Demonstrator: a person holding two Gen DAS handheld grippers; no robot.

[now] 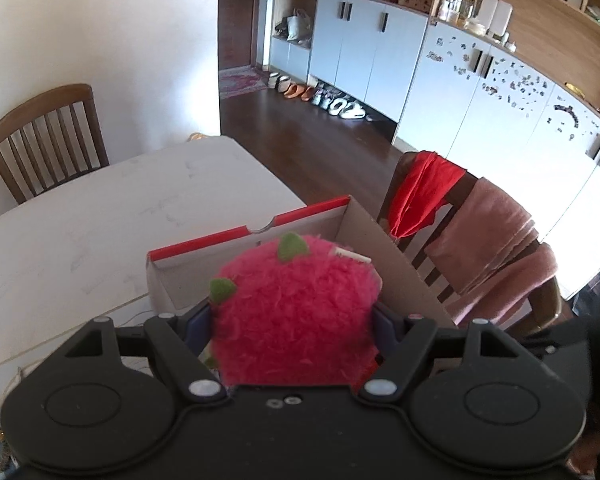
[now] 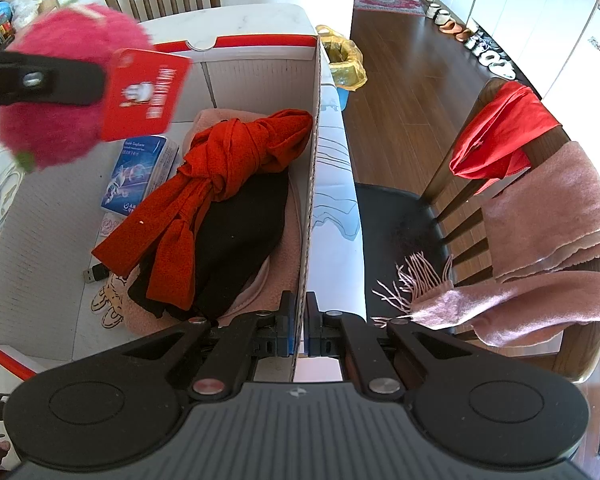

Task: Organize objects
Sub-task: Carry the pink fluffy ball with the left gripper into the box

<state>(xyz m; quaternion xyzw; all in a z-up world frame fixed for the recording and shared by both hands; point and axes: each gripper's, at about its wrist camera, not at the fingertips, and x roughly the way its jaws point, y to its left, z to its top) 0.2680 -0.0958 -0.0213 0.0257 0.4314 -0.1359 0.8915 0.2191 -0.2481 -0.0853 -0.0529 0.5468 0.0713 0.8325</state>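
Observation:
A fuzzy pink plush (image 1: 296,300) with green leaves sits between the pads of my left gripper (image 1: 294,316), which is shut on it, wide apart. It hangs over the near left corner of an open cardboard box (image 1: 384,256) with a red rim. The right wrist view shows the same plush (image 2: 60,136) and its red tag (image 2: 144,94) above the box's left side. My right gripper (image 2: 300,328) is shut on the box's right wall (image 2: 312,200). Inside lie a knotted red scarf (image 2: 236,160), black cloth (image 2: 236,248), pink fleece (image 2: 260,292) and a blue-white packet (image 2: 140,172).
The box stands on a white table (image 1: 100,216). A chair (image 2: 404,232) on the right carries a red cloth (image 2: 496,136) and a pink scarf (image 2: 548,216). A yellow-lined bin (image 2: 346,64) stands past the box. A wooden chair (image 1: 44,136) is at the table's far side.

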